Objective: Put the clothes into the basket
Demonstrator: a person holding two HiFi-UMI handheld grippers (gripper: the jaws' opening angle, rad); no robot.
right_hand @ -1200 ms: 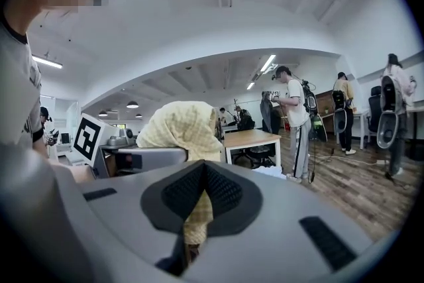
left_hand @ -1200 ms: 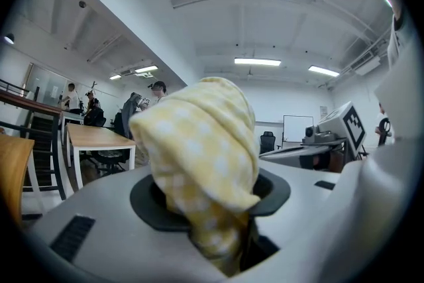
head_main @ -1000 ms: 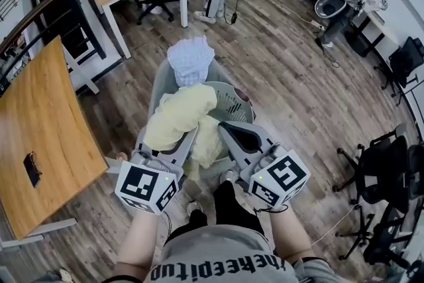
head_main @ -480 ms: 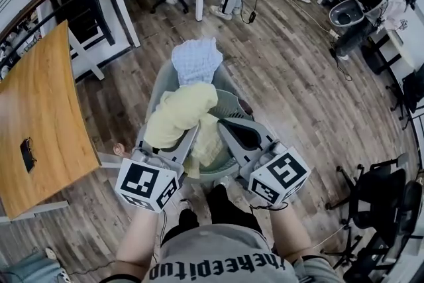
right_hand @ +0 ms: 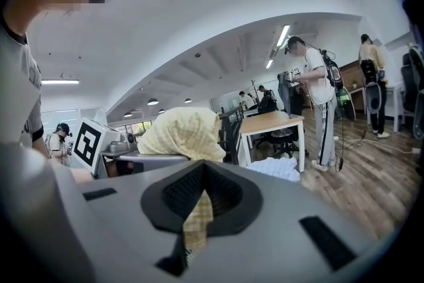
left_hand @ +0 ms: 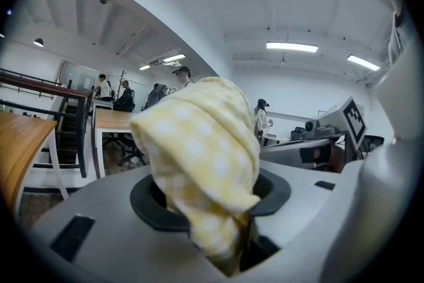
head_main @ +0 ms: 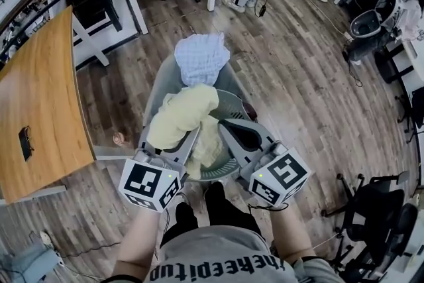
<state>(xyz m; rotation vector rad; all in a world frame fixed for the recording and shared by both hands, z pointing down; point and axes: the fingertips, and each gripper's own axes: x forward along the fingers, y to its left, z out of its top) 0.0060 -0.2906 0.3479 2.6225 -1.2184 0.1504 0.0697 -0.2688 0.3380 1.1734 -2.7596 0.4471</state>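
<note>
Left gripper [head_main: 180,142] and right gripper [head_main: 232,131] both pinch the yellow cloth [head_main: 182,113] over the basket [head_main: 236,100] — next, lower it in, let go.

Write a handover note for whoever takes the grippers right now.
Left gripper: shut on the yellow cloth.
Right gripper: shut on a fold of the same cloth.
The cloth hangs over the grey basket, not yet released.
Blue checked cloth already lies heaped at the basket's far end.
Left to do: lower the yellow cloth in, open both grippers.
</note>
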